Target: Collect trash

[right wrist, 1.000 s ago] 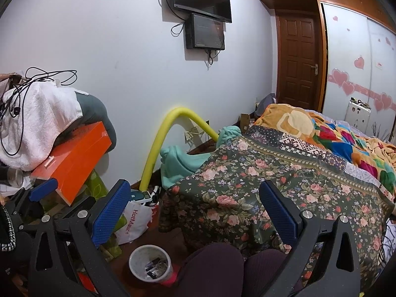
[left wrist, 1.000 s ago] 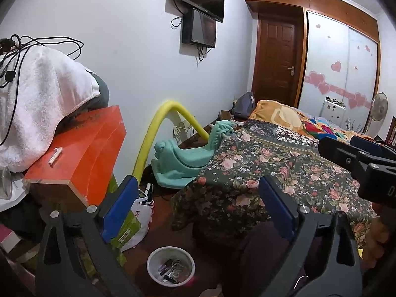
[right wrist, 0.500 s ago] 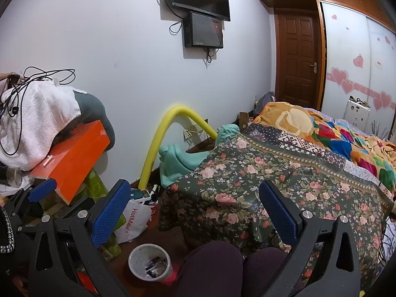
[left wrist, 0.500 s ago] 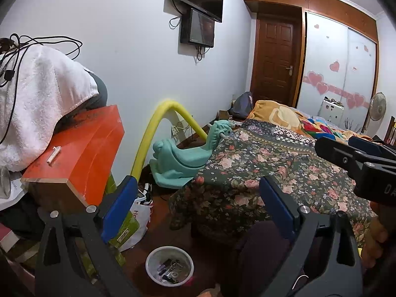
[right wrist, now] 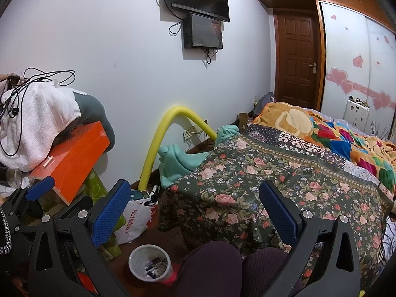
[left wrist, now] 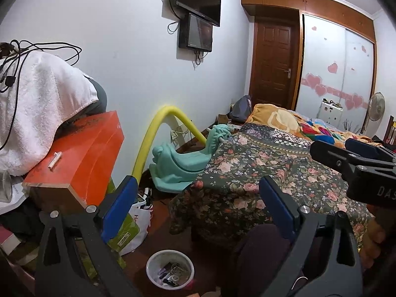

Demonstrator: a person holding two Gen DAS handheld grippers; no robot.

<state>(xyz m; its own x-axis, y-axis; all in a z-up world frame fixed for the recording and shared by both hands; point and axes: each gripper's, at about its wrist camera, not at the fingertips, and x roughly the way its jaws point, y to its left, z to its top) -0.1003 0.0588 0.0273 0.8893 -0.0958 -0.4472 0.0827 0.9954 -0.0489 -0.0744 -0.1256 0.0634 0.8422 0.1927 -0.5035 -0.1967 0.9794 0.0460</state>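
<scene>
A small white waste bin (left wrist: 170, 271) with scraps inside stands on the wooden floor below both grippers; it also shows in the right wrist view (right wrist: 150, 265). My left gripper (left wrist: 195, 203) is open and empty, held high above the floor. My right gripper (right wrist: 195, 203) is open and empty too, and its side shows at the right of the left wrist view (left wrist: 356, 163). A small white stick-like scrap (left wrist: 55, 160) lies on the orange box (left wrist: 76, 158). The left gripper's tip shows at the left of the right wrist view (right wrist: 39, 188).
A bed with a dark floral blanket (left wrist: 267, 173) fills the right. A teal rocking toy (left wrist: 183, 158) and yellow foam tube (left wrist: 158, 133) stand by the wall. A white shopping bag (right wrist: 135, 220) and green box (left wrist: 123, 235) sit beside the bin. My knees (right wrist: 222, 267) are below.
Both views have drifted slightly; the right gripper has edged a little further into the left wrist view. Both grippers stay open and empty.
</scene>
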